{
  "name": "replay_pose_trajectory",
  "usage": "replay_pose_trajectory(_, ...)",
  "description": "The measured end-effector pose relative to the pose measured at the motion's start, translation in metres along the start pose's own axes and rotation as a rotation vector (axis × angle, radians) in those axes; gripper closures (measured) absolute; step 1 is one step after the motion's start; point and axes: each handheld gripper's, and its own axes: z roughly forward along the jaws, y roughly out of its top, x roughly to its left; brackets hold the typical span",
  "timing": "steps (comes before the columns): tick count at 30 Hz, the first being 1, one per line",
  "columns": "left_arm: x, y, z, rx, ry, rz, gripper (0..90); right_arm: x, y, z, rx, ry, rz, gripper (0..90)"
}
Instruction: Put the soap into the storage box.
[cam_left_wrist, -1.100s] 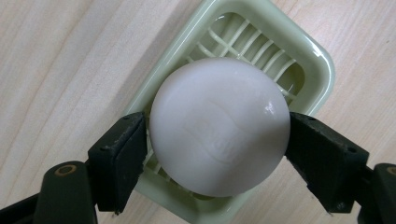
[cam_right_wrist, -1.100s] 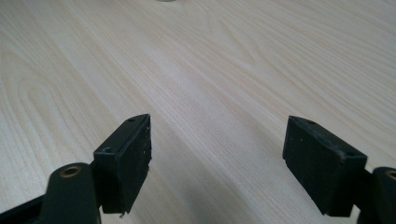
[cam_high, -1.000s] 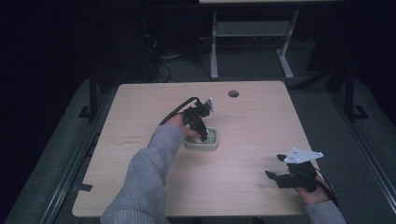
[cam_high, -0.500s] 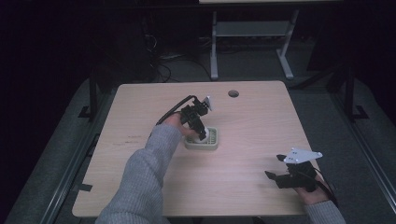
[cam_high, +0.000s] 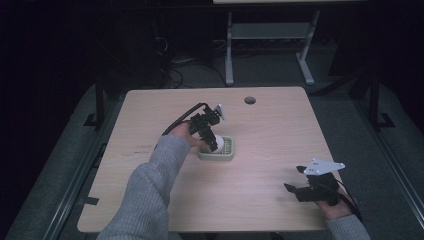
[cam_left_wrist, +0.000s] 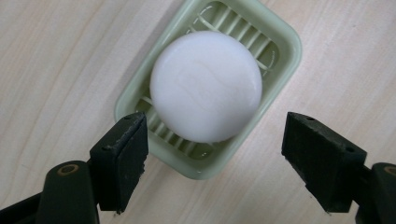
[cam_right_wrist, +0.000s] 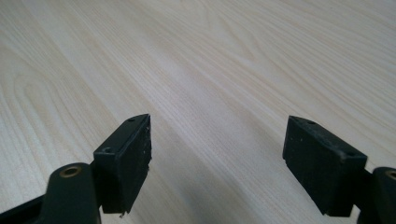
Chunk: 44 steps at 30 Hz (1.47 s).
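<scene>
A round white soap bar (cam_left_wrist: 205, 86) is seen lying in a green soap dish (cam_left_wrist: 285, 44); the left gripper (cam_left_wrist: 215, 163) is held above it, seemingly untouching, jaws apart. The right gripper (cam_right_wrist: 217, 161) is held wide apart over the tabletop (cam_right_wrist: 233, 60).

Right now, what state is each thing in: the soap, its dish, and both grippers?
Soap: round, white, whole, lying in the dish, ungripped.
Soap dish: green, upright on the table, holding the soap.
Left gripper: open, jaws wide, poised just above the dish.
Right gripper: open, empty, over bare wood near the table's front right.
</scene>
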Motion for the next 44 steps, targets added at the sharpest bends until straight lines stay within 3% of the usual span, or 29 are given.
replay_pose_trajectory(13, -0.010, -0.013, -0.002, -0.011, -0.002, 0.019, 22.4, 0.001, 0.000, 0.000, 0.005, -0.001, 0.000, 23.1)
replay_pose_trajectory(25, -0.015, -0.035, -0.004, -0.026, -0.012, 0.005, 22.4, 0.000, 0.000, 0.001, 0.004, -0.009, -0.005, 23.2)
replay_pose_trajectory(31, -0.022, -0.045, -0.005, -0.032, -0.014, 0.020, 22.5, 0.001, 0.000, 0.001, 0.007, -0.011, 0.006, 23.2)
replay_pose_trajectory(44, -0.045, -0.086, 0.005, -0.061, -0.014, 0.029, 22.5, 0.002, 0.000, 0.000, 0.004, -0.011, 0.008, 23.1)
